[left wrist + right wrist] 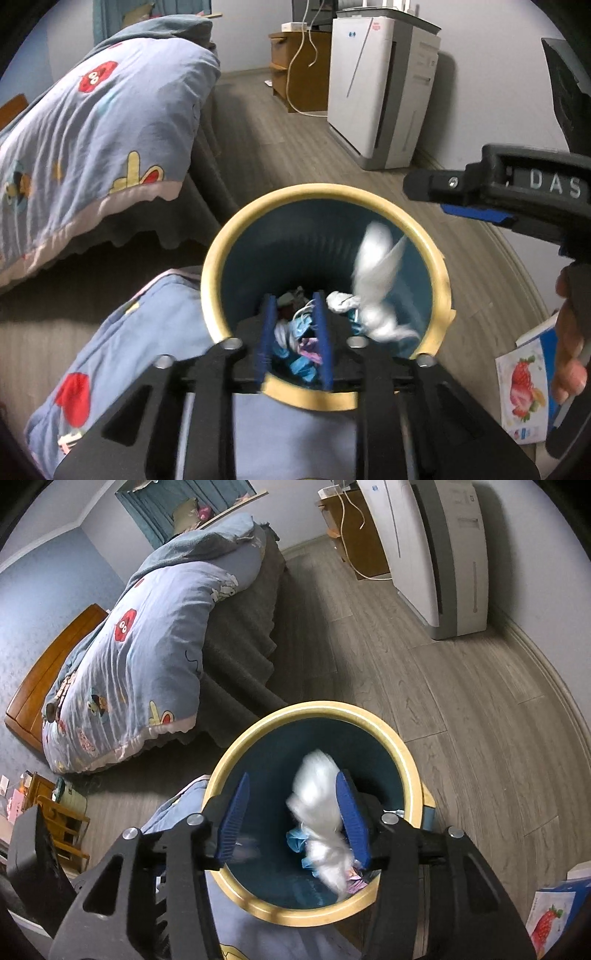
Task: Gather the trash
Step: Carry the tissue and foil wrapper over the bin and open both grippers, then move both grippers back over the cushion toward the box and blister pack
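A round bin with a cream rim point(221, 258) point(229, 760) and a teal inside stands on the floor below both grippers. My left gripper point(294, 299) hangs over its near edge, blue pads apart and nothing pinched. Crumpled blue and white trash point(299, 365) point(295, 840) lies at the bottom. My right gripper point(294, 775) point(428, 199) is open over the bin's mouth. A white tissue point(317, 797) point(376, 273) is blurred in mid-air inside the bin, close beside the right pad point(352, 819).
A bed with a blue cartoon quilt point(92, 147) point(140, 664) lies to the left; part of the quilt point(147, 332) reaches the bin. A white air purifier point(380, 92) and wooden nightstand point(295, 62) stand behind. A strawberry-printed box point(524, 391) lies right, by a hand point(569, 354).
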The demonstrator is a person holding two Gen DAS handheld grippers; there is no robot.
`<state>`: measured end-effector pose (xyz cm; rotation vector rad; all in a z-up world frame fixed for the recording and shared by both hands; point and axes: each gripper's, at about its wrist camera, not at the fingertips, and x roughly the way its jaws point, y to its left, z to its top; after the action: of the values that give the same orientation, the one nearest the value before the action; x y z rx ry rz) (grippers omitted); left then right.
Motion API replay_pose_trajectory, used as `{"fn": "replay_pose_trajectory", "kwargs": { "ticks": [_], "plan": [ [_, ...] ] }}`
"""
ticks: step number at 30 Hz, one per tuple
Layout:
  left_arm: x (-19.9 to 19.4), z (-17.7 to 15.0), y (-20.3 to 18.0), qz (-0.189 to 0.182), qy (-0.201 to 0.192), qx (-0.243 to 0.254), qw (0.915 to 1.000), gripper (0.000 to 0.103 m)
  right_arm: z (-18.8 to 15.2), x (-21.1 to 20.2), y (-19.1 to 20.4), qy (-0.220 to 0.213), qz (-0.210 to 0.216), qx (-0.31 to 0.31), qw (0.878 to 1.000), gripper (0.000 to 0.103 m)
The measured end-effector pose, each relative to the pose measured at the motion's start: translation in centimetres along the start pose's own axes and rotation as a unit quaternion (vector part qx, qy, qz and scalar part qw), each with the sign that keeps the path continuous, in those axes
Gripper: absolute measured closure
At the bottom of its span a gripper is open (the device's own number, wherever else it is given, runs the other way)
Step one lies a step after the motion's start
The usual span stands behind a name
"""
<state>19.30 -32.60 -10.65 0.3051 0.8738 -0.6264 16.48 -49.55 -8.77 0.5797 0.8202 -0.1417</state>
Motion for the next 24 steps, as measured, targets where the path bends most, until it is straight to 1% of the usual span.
{"fn": "replay_pose_trajectory", "kwargs": {
  "ticks": [1, 2, 4, 5, 6, 8, 11, 13, 15, 16, 17, 18, 20, 21, 24],
  "plan": [
    [-0.1, -0.1, 0.0, 0.001, -0.002, -0.002, 1.0, 0.064, 0.0, 0.0, -0.1, 0.0, -0.001, 0.002, 1.0, 0.051],
    [-0.4, -0.4, 0.2, 0.001, -0.005, -0.005, 1.0, 0.062, 0.0, 0.0, -0.1, 0.001, -0.002, 0.004, 1.0, 0.051],
    [-0.7, -0.6, 0.5, 0.001, -0.005, -0.008, 1.0, 0.062, -0.1, -0.1, -0.1, 0.002, -0.002, 0.005, 1.0, 0.051],
    [-1.0, -0.9, 0.8, 0.002, -0.005, -0.01, 0.9999, 0.06, -0.1, -0.1, 0.0, 0.001, -0.002, 0.004, 1.0, 0.05],
    [-1.2, -1.2, 1.0, 0.003, -0.005, -0.012, 0.9999, 0.058, -0.1, -0.1, 0.2, 0.001, -0.003, 0.001, 1.0, 0.046],
    [-2.1, -1.9, 1.7, 0.006, -0.005, -0.018, 0.9998, 0.054, -0.1, -0.2, 0.7, -0.001, -0.003, -0.006, 1.0, 0.045],
    [-3.7, -2.9, 3.0, 0.013, -0.007, -0.027, 0.9995, 0.054, -0.1, -0.5, 1.7, -0.002, -0.002, -0.02, 1.0, 0.044],
    [-5.1, -3.8, 4.1, 0.019, -0.007, -0.037, 0.9991, 0.054, -0.3, -0.8, 2.8, -0.004, -0.003, -0.034, 0.999, 0.039],
    [-7.0, -5.0, 5.9, 0.03, -0.009, -0.051, 0.9982, 0.048, -0.6, -1.4, 4.0, -0.007, 0.0, -0.05, 0.999, 0.03],
    [-8.3, -5.9, 7.0, 0.038, -0.01, -0.06, 0.9974, 0.043, -0.8, -1.7, 4.7, -0.009, 0.0, -0.058, 0.998, 0.026],
    [-9.2, -6.5, 7.8, 0.044, -0.01, -0.067, 0.9967, 0.037, -1.0, -2.0, 5.2, -0.011, 0.001, -0.065, 0.998, 0.021],
    [-10.3, -7.3, 8.8, 0.052, -0.011, -0.074, 0.9959, 0.035, -1.3, -2.4, 5.9, -0.014, 0.004, -0.073, 0.997, 0.017],
    [-12.3, -8.9, 10.6, 0.068, -0.009, -0.084, 0.9941, 0.027, -1.8, -3.0, 7.2, -0.015, 0.011, -0.086, 0.996, 0.009],
    [-13.8, -10.1, 11.9, 0.081, -0.007, -0.094, 0.9923, 0.026, -2.2, -3.4, 8.1, -0.015, 0.015, -0.093, 0.995, 0.006],
    [-16.4, -12.5, 14.5, 0.101, 0.0, -0.121, 0.9875, 0.022, -3.4, -4.0, 10.5, -0.01, 0.025, -0.114, 0.993, 0.006]
  ]
}}
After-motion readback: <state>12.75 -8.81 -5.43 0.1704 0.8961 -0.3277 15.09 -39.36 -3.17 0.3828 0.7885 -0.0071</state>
